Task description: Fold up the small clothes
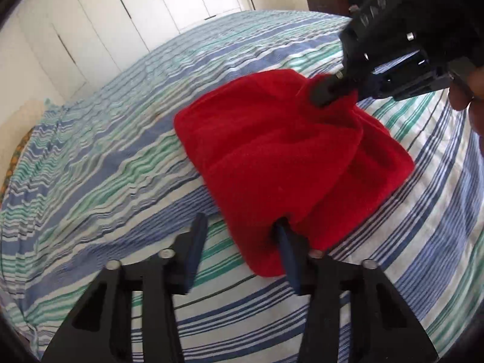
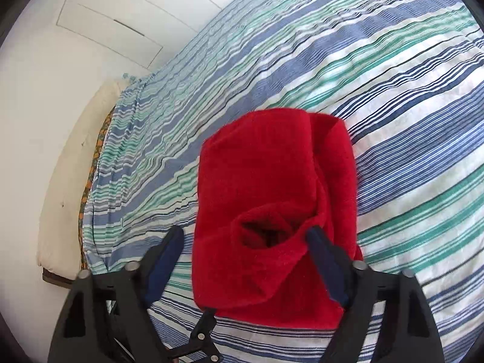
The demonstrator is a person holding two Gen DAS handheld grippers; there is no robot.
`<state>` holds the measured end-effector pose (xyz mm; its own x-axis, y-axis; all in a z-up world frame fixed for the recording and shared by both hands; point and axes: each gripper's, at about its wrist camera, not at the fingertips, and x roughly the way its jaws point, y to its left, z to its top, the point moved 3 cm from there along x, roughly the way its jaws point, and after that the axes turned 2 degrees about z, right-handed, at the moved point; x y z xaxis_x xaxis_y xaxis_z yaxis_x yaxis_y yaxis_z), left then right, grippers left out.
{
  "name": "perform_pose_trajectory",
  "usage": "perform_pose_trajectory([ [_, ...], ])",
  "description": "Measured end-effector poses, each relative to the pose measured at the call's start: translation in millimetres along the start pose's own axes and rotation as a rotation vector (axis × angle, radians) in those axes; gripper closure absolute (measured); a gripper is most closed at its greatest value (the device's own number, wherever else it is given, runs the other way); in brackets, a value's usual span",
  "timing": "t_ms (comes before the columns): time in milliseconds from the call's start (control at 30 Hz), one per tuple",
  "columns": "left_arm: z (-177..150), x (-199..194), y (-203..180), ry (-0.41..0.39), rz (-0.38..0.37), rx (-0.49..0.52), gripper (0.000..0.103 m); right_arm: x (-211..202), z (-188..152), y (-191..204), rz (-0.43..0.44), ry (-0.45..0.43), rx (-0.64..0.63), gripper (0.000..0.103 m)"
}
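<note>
On the blue-and-green striped bedsheet (image 1: 90, 166) lies a red fleece cloth (image 1: 272, 151), part-folded. Spread left gripper (image 1: 242, 251) straddles its near corner; right gripper (image 2: 245, 251), likewise unclamped, its far corner.

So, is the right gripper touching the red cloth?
Touching. In the left wrist view one finger of the right gripper pushes into the bunched edge of the red cloth. In the right wrist view its right finger lies against the cloth.
</note>
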<state>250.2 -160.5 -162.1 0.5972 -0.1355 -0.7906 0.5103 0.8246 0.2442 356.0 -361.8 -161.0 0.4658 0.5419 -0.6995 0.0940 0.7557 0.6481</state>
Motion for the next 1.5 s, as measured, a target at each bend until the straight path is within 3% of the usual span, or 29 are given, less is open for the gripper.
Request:
perform_pose_trajectory([
  [33, -2, 0, 2, 0.01, -0.023, -0.019, 0.083, 4, 1, -7, -0.053, 0.024, 0.006, 0.094],
  [167, -11, -3, 5, 0.008, -0.078, -0.043, 0.084, -25, -19, -29, -0.043, -0.028, 0.025, 0.095],
  [333, -15, -9, 8, 0.033, -0.127, -0.09, 0.081, -7, -40, -63, -0.045, 0.039, 0.102, 0.096],
  [433, -19, -20, 15, 0.045, -0.152, -0.103, 0.079, -20, -40, -56, -0.03, -0.003, 0.098, 0.096],
  [533, -27, -37, 30, 0.017, -0.209, -0.162, 0.069, -42, -42, -34, -0.026, -0.047, 0.008, 0.096],
  [667, -20, -45, 50, -0.016, -0.247, -0.307, 0.069, -18, -55, -51, -0.129, 0.043, -0.016, 0.095],
  [733, -6, -45, 53, -0.045, -0.224, -0.343, 0.069, -9, -59, -66, -0.108, 0.063, 0.029, 0.095],
  [800, 9, -39, 48, -0.067, -0.18, -0.344, 0.07, -14, -57, -66, -0.075, 0.045, 0.049, 0.083],
  [833, 15, -32, 43, -0.065, -0.175, -0.341, 0.072, -18, -55, -66, -0.068, 0.044, 0.053, 0.064],
  [867, 18, -22, 37, -0.051, -0.175, -0.329, 0.087, -25, -53, -66, -0.075, 0.035, 0.055, 0.051],
  [900, 17, -11, 30, -0.019, -0.165, -0.302, 0.099, -36, -49, -67, -0.082, 0.005, 0.055, 0.052],
  [933, 13, 0, 21, 0.016, -0.147, -0.27, 0.1, -49, -44, -66, -0.091, -0.033, 0.047, 0.052],
  [1000, 1, 15, 7, 0.047, -0.105, -0.23, 0.1, -71, -28, -58, -0.112, -0.097, 0.002, 0.058],
  [1067, -5, 15, 1, 0.033, -0.074, -0.212, 0.1, -78, -8, -42, -0.069, -0.112, -0.056, 0.071],
  [1133, -5, 12, 0, 0.027, -0.071, -0.216, 0.1, -66, 7, -21, 0.022, -0.081, -0.113, 0.073],
  [1200, -5, 11, 2, 0.034, -0.076, -0.222, 0.1, -35, 15, -9, 0.117, 0.004, -0.143, 0.075],
  [1233, -5, 11, 3, 0.037, -0.077, -0.222, 0.1, -15, 18, -10, 0.115, 0.033, -0.135, 0.076],
  [1300, -6, 10, 3, 0.043, -0.078, -0.214, 0.1, 26, 22, -29, -0.005, 0.094, -0.108, 0.076],
  [1333, -6, 10, 2, 0.047, -0.075, -0.207, 0.1, 42, 22, -43, -0.072, 0.116, -0.097, 0.094],
  [1367, -5, 10, 1, 0.051, -0.068, -0.201, 0.1, 47, 23, -55, -0.095, 0.117, -0.081, 0.103],
  [1433, -4, 10, 1, 0.058, -0.061, -0.199, 0.1, 35, 24, -52, -0.071, 0.075, -0.073, 0.101],
  [1500, -3, 10, 2, 0.063, -0.064, -0.214, 0.1, 7, 20, -32, -0.073, 0.011, -0.155, 0.095],
])
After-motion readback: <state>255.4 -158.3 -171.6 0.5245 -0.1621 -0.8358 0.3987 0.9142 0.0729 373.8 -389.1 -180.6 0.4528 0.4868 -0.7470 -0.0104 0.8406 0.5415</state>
